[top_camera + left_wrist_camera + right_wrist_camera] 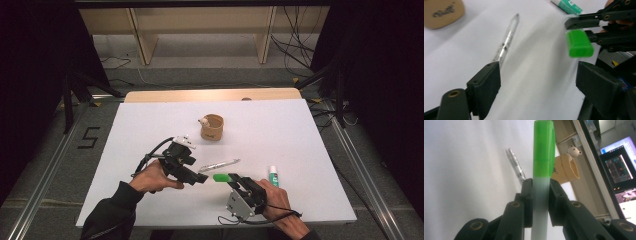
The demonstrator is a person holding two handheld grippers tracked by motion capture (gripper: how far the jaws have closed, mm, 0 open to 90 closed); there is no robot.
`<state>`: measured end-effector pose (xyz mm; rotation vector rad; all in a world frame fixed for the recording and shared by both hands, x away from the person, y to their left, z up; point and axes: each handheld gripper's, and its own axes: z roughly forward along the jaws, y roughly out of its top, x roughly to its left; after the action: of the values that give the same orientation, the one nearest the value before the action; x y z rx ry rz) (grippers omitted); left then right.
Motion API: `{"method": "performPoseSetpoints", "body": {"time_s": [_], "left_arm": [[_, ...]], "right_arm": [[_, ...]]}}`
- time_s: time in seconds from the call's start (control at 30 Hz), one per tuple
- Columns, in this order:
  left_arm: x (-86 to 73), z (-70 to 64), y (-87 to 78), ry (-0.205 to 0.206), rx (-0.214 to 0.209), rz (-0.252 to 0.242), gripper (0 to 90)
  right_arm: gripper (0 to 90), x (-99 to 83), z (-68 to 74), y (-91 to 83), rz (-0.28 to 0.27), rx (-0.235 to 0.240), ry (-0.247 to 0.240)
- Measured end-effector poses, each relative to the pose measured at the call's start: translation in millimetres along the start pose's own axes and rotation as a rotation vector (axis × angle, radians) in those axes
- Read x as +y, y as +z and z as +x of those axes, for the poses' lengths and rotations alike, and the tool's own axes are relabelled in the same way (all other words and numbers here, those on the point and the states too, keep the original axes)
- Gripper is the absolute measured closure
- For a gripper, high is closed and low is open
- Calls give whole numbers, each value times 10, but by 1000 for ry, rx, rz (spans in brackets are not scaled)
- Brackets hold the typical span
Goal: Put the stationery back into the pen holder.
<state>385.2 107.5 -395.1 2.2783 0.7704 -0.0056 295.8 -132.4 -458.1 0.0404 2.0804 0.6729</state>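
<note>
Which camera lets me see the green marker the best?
The right gripper view: the green marker stands big and sharp, clamped in the right claw. The left gripper view gives just its blurry green cap. The high view shows it tiny.

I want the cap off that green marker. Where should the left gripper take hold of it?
Grip the green cap, which sticks out free past the right gripper clamping the pale barrel. Bring the open left gripper straight on at the cap's end, one jaw on each broad side.
</note>
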Motion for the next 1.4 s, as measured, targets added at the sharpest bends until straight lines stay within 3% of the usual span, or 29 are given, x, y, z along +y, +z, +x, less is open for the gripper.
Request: {"method": "performPoseSetpoints", "body": {"time_s": [0.13, 0.27, 0.43, 0.53, 0.7, 0.9, 1.03, 1.4], "left_arm": [[-87, 22, -43, -3, 20, -64, 183], [-189, 27, -56, 0, 33, -122, 171], [-312, 42, -69, -5, 58, -199, 167], [-365, 45, -87, 11, 103, -234, 167], [-475, 65, -154, -20, 139, -315, 167], [-571, 85, -158, -43, 145, -343, 155], [-615, 78, -152, -37, 163, -357, 154], [-715, 57, -179, -42, 201, -415, 151]], "right_arm": [[772, -29, -74, 1, -11, 3, 83], [771, -72, -171, 4, -15, 40, 169], [771, -118, -323, 18, -66, 100, 357], [771, -153, -442, 39, -94, 145, 489], [771, -229, -628, 106, -130, 193, 673], [770, -318, -826, 224, -177, 279, 906], [770, -334, -920, 301, -195, 293, 983], [770, -420, -1122, 500, -207, 280, 1119]]}}
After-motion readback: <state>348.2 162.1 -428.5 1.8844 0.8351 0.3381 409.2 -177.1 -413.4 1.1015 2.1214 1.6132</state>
